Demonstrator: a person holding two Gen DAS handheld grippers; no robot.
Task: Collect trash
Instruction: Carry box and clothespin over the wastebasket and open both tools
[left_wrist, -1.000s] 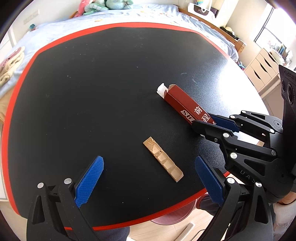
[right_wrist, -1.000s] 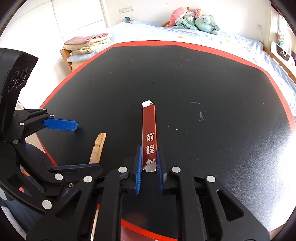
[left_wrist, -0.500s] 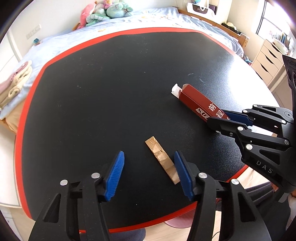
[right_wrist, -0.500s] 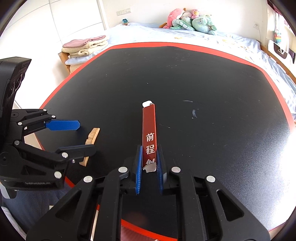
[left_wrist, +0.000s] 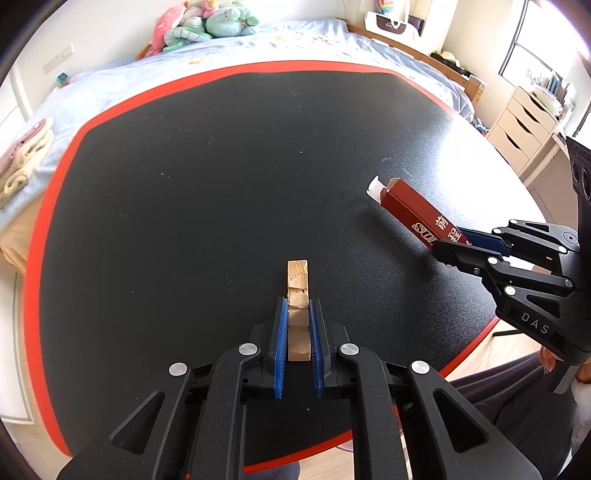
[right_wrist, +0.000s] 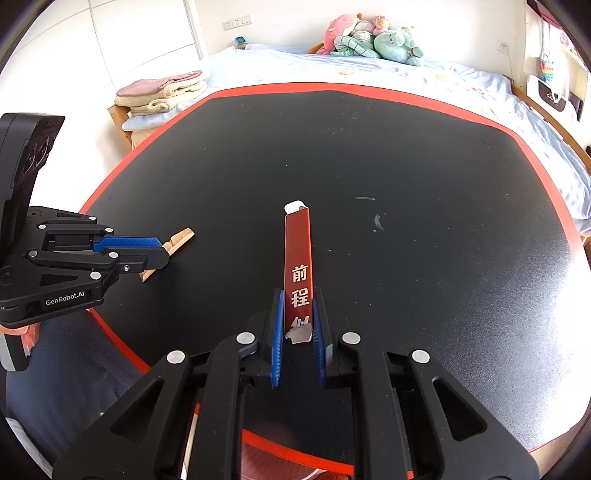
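L claw is clamped on the wood scrap at the counter's 6 o'clock edge. R claw pinches the red carton by its torn end, w/ the carton pointing to 12 o'clock. Risk: that thin carton end may crush or slip out when carried.

We look from each wrist forward along its fingers, low and close over the table, toward the bed. Both views share the table, the wood strip and the red box; each catches the other gripper sidelong.
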